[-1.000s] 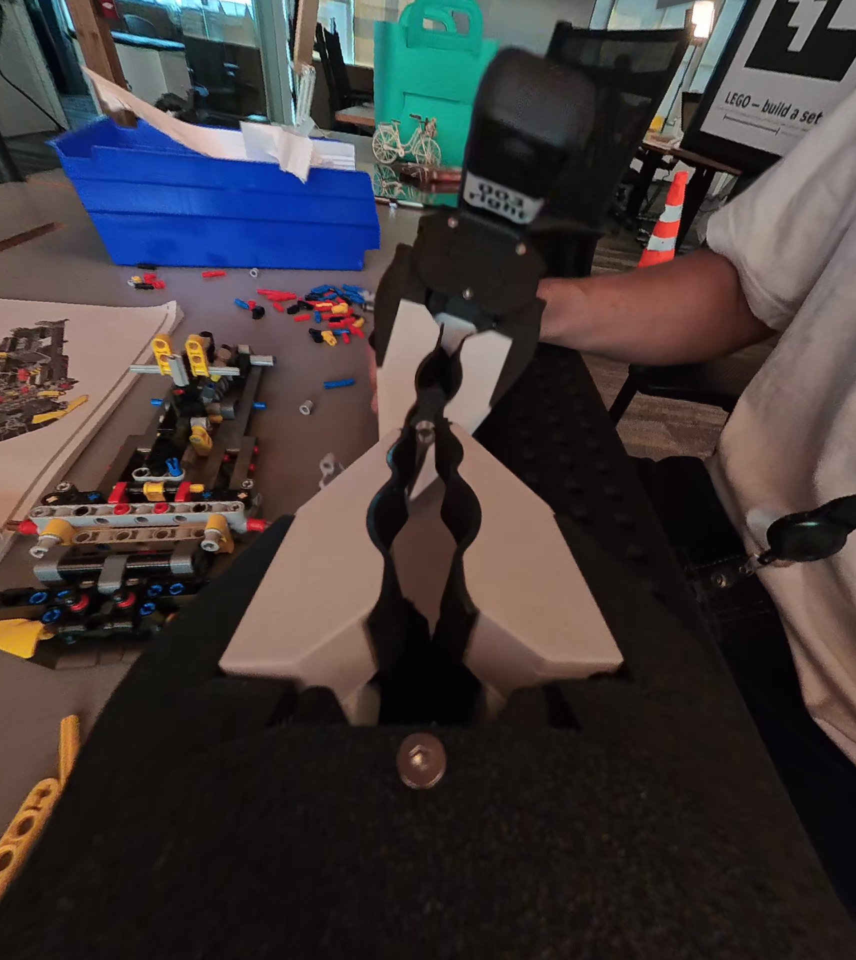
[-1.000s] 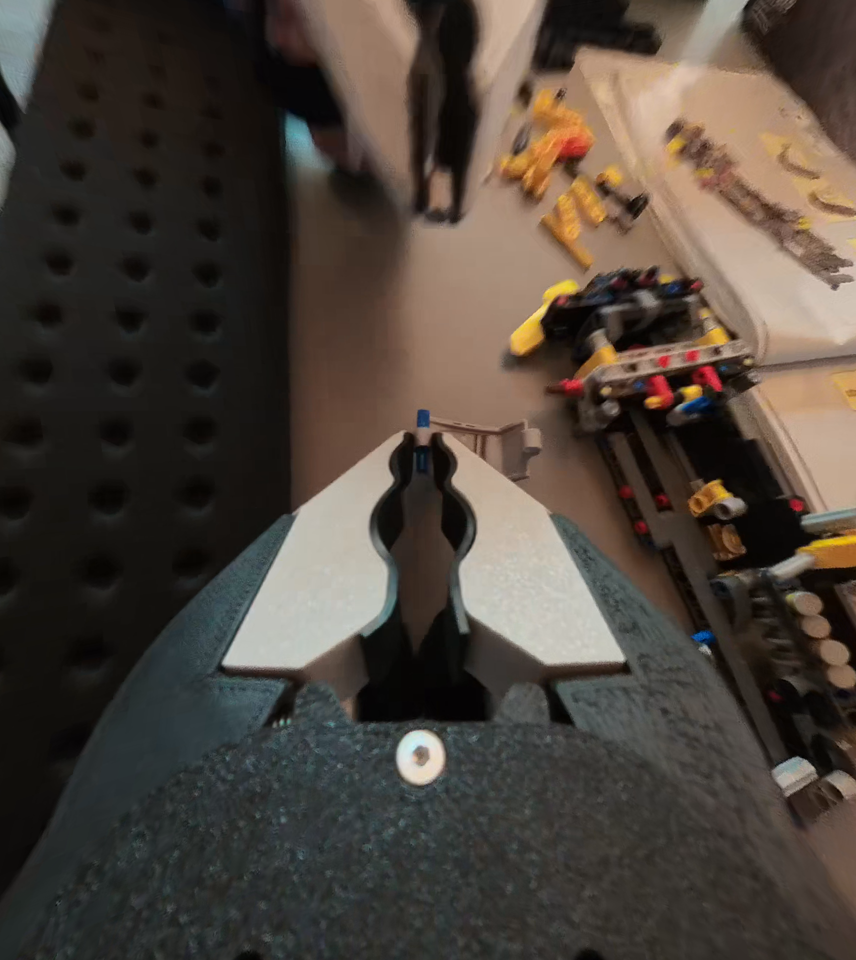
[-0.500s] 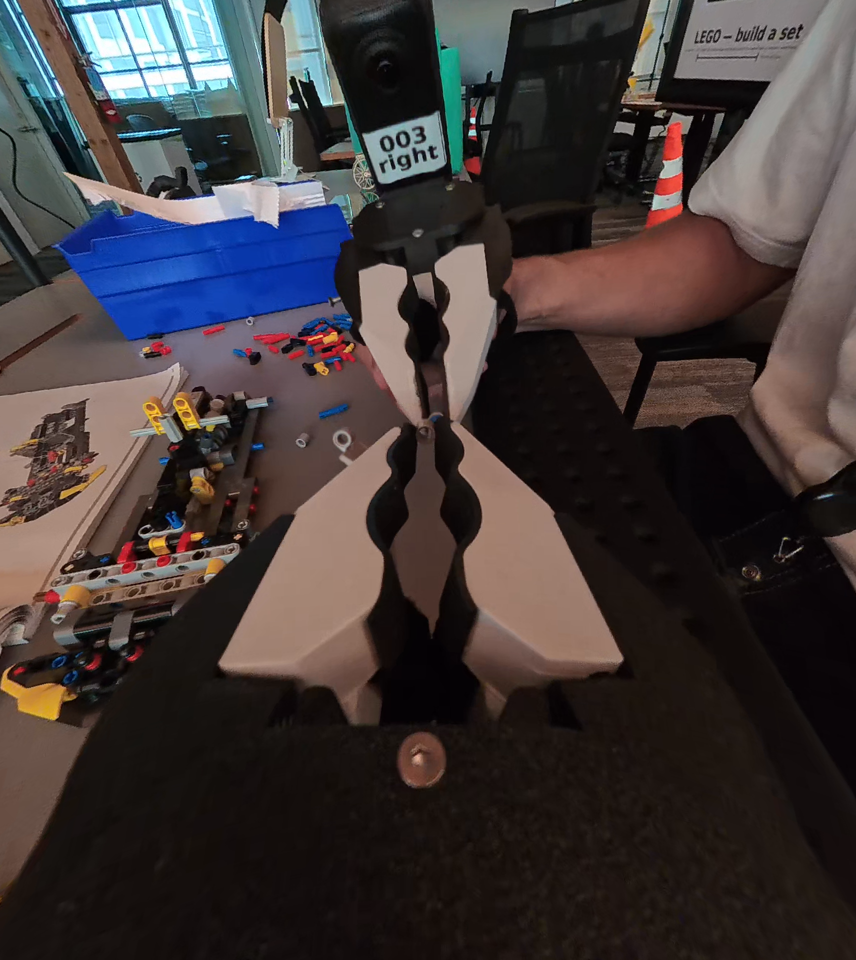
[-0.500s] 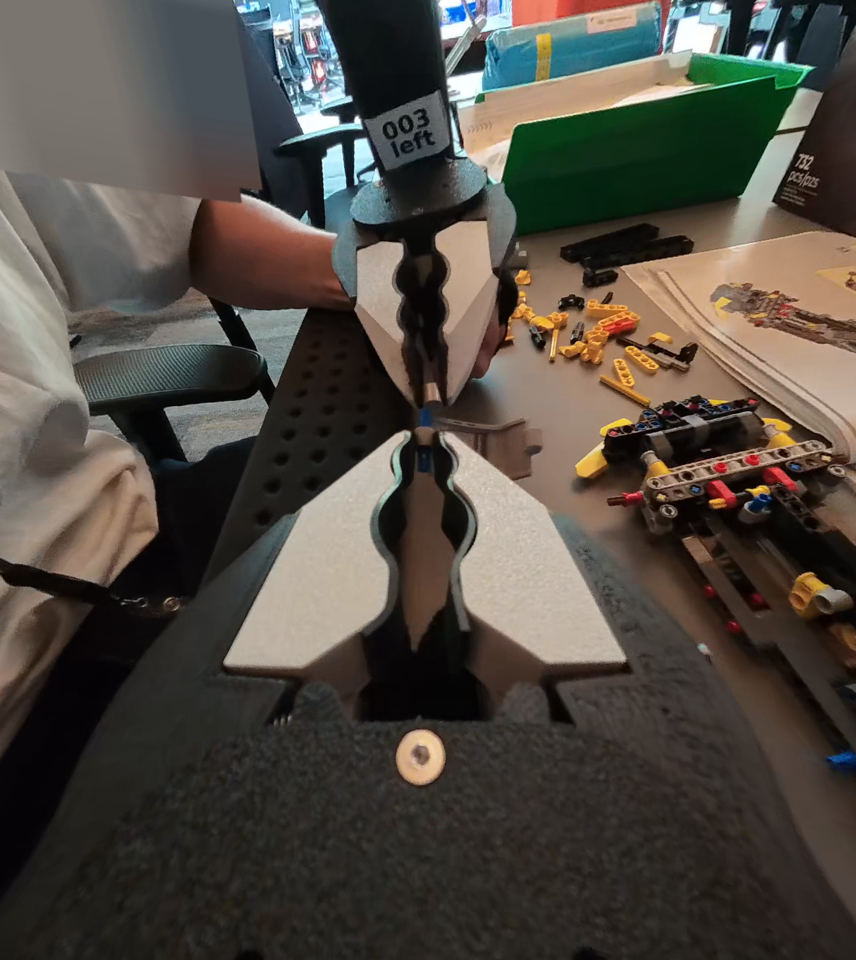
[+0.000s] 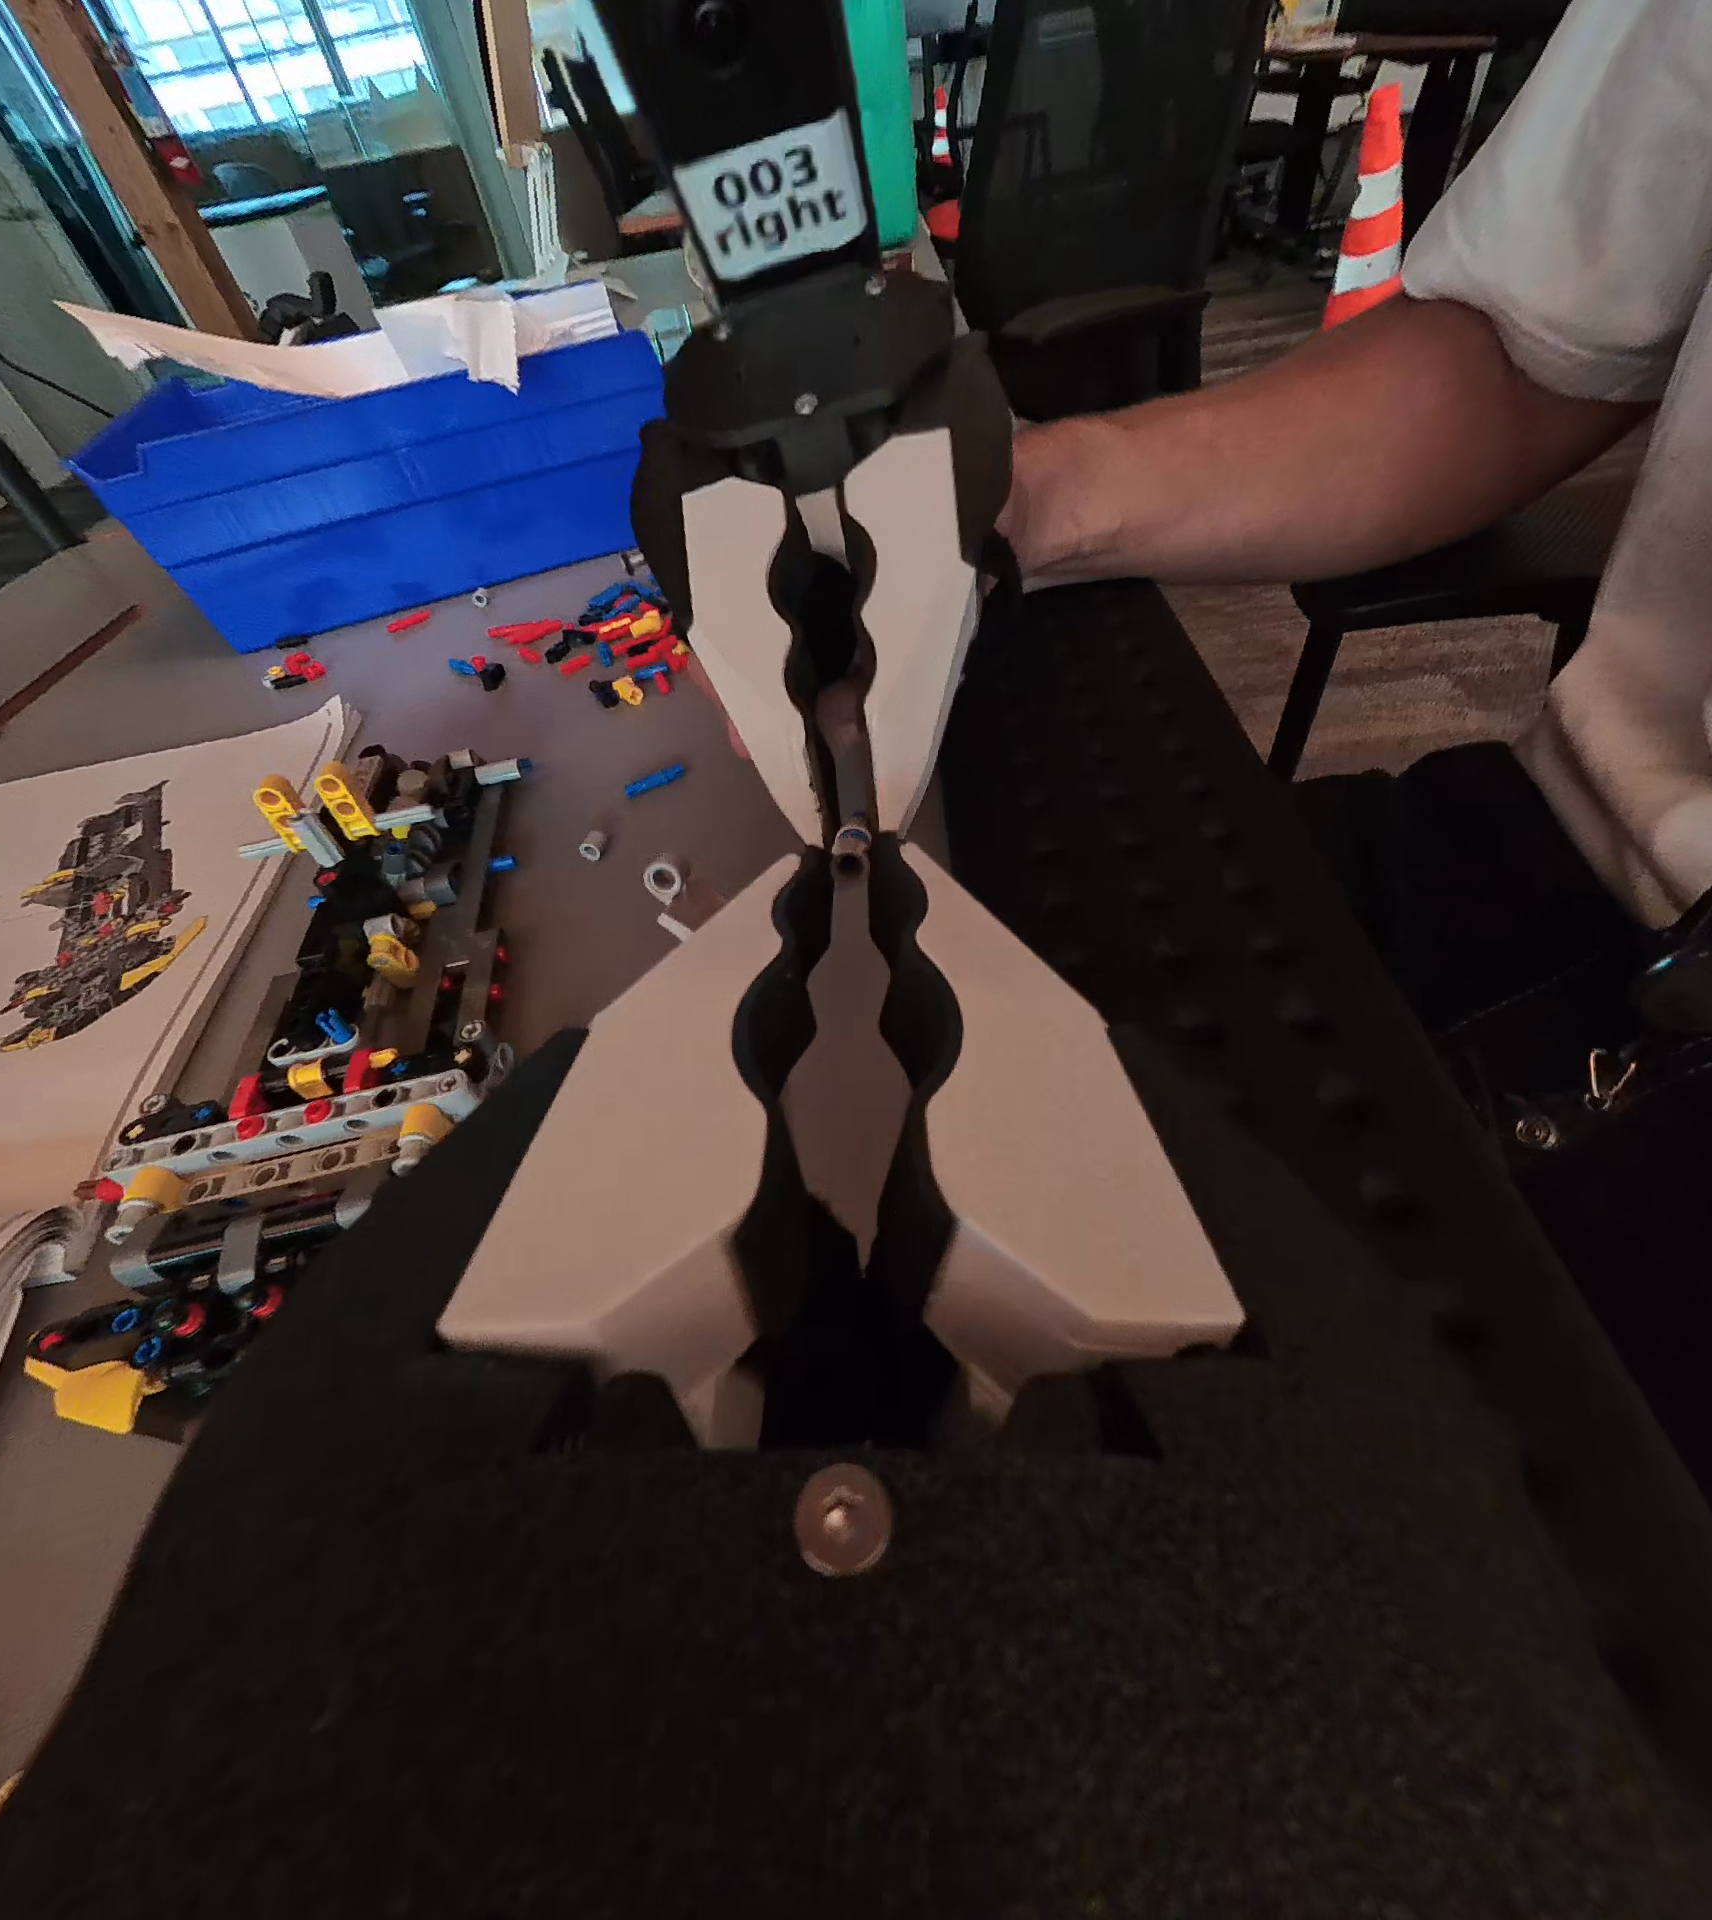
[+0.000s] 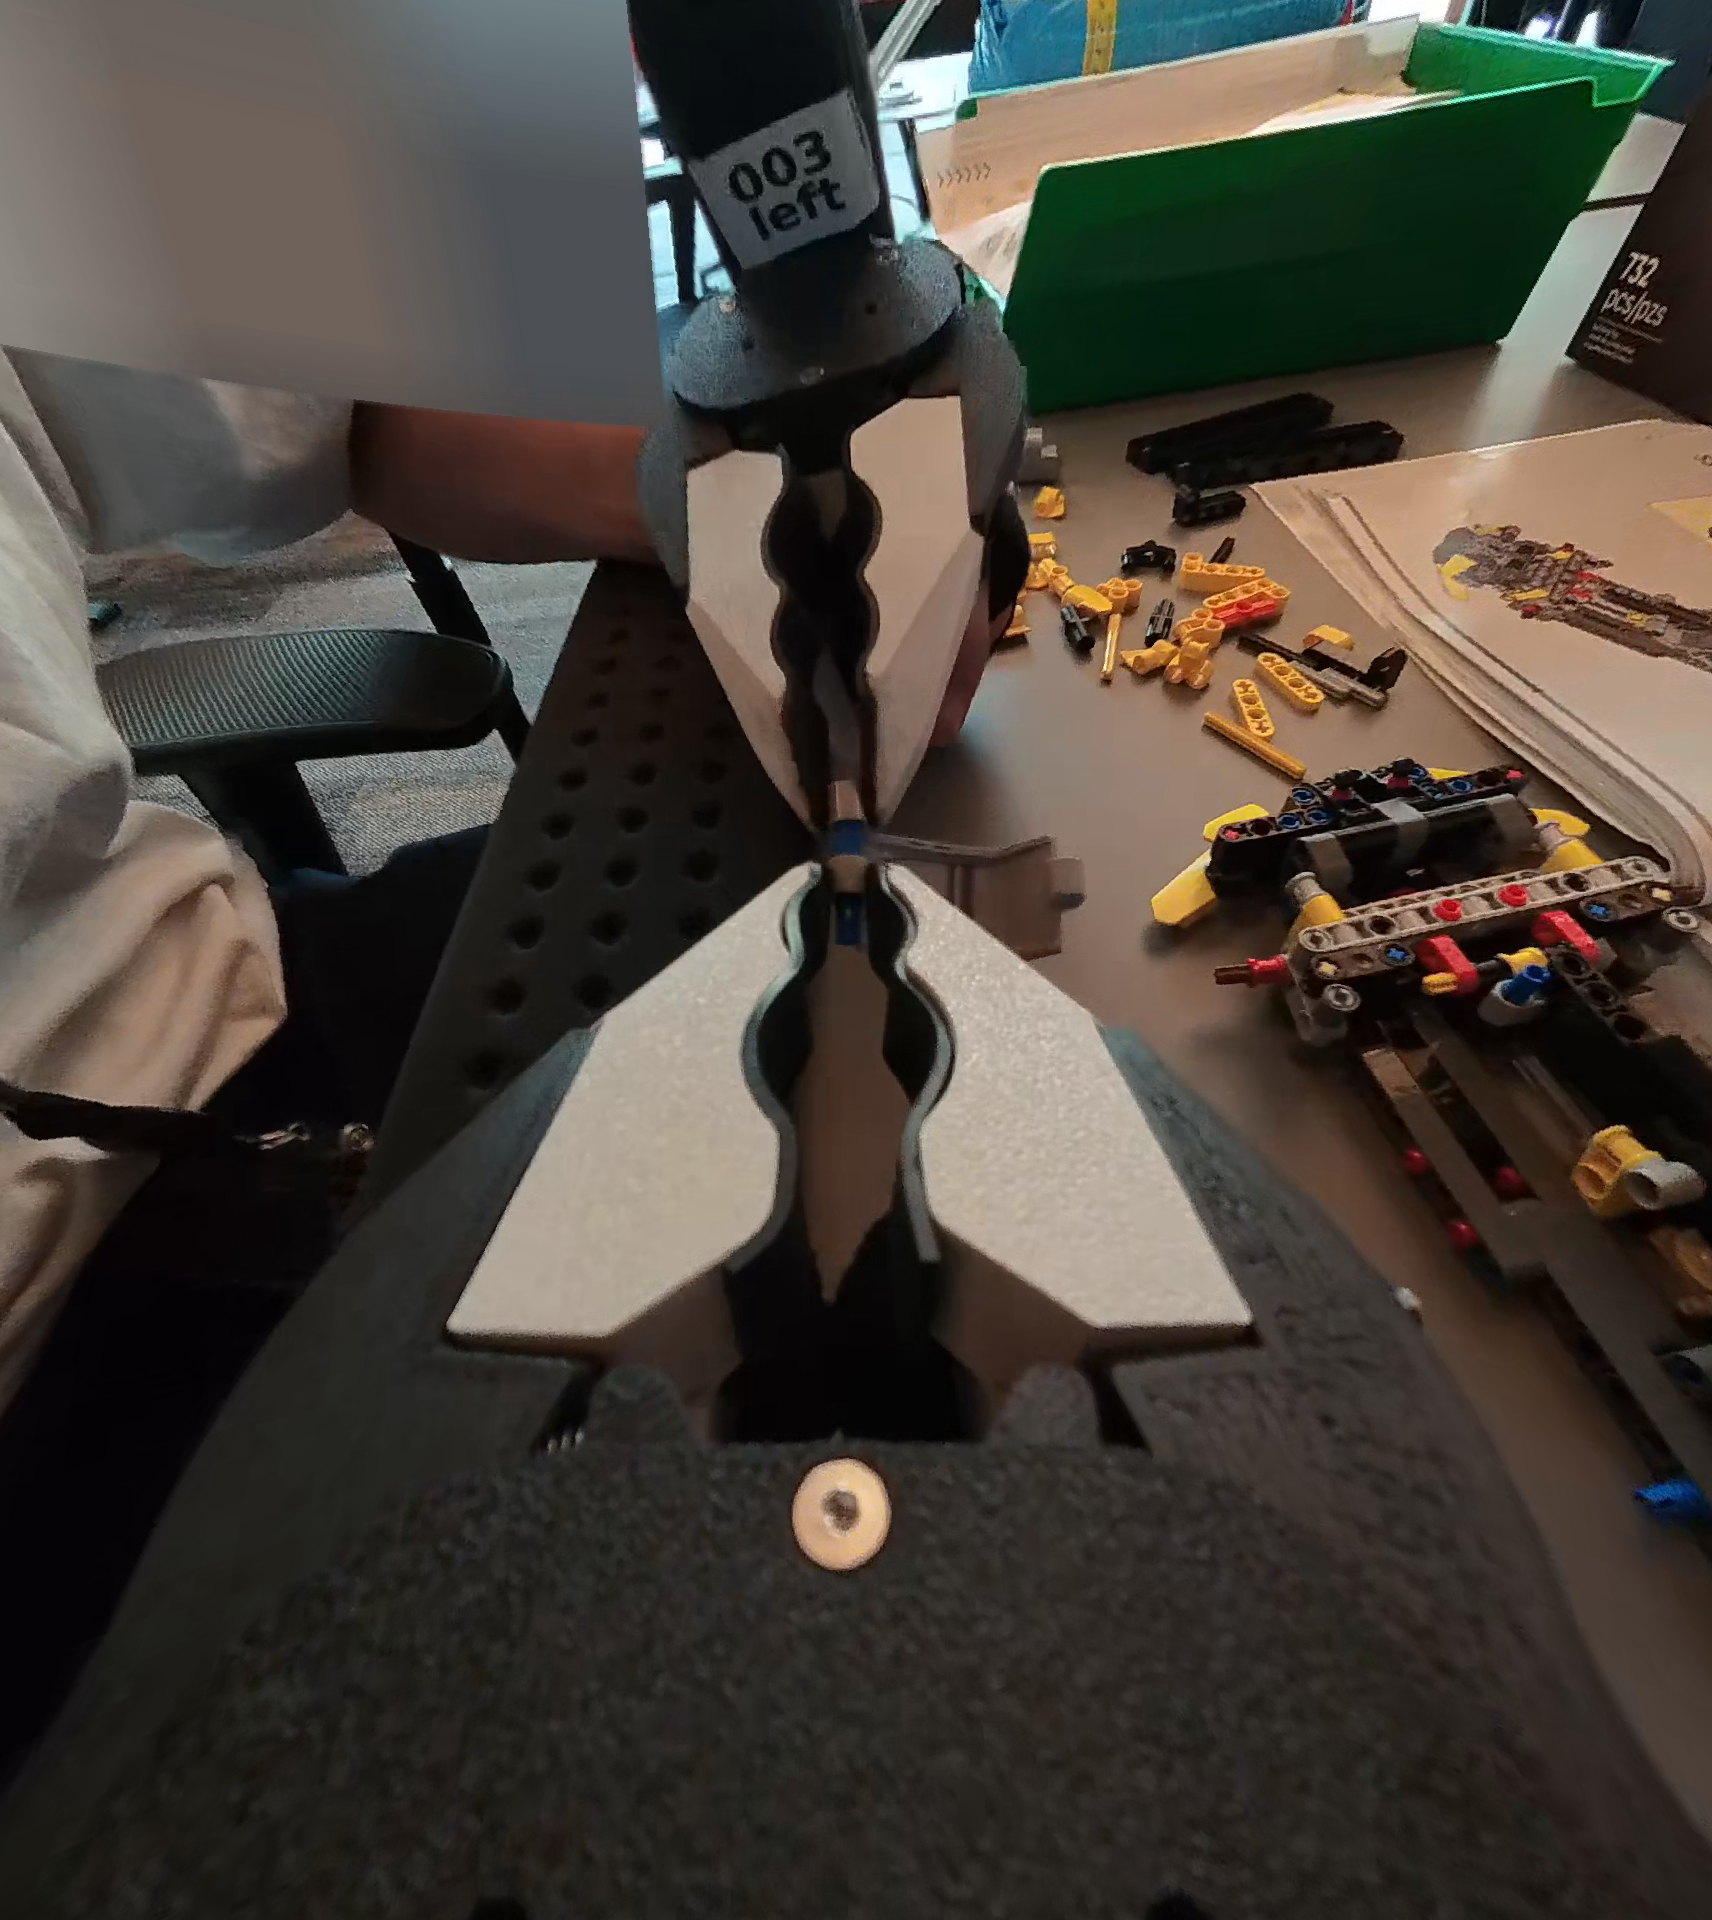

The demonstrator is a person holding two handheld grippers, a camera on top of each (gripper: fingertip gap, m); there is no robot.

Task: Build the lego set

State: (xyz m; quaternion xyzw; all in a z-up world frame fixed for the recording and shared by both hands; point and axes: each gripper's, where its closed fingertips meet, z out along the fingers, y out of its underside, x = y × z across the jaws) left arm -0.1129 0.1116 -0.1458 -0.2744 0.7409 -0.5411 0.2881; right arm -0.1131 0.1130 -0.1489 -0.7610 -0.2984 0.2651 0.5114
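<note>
My left gripper (image 5: 847, 871) is shut on a small grey tube piece (image 5: 848, 862). My right gripper (image 6: 847, 883) is shut on a short blue pin (image 6: 847, 920). The two grippers point at each other tip to tip in the air over the table's near edge. The pin's end meets the grey piece (image 6: 844, 805) held by the left gripper (image 6: 839, 800). In the left wrist view the right gripper (image 5: 852, 816) comes down from above. The partly built black, grey and yellow model (image 5: 312, 1049) lies on the table and also shows in the right wrist view (image 6: 1454, 935).
An open instruction book (image 5: 52, 935) lies beside the model. A blue bin (image 5: 364, 488) and loose small pieces (image 5: 603, 644) are behind it. A green bin (image 6: 1299, 229), yellow pieces (image 6: 1195, 623), a black perforated strip (image 6: 603, 831) and a person's arm (image 5: 1299, 478) are in view. Only a small space, under 4 cm, lies between the two pairs of fingers. The open instruction book (image 5: 52, 935) lies around 30 centimeters away from my right fingertips.
The right gripper swung up from facing the table to face the left gripper. The two tips closed in until the blue pin met the grey piece.
</note>
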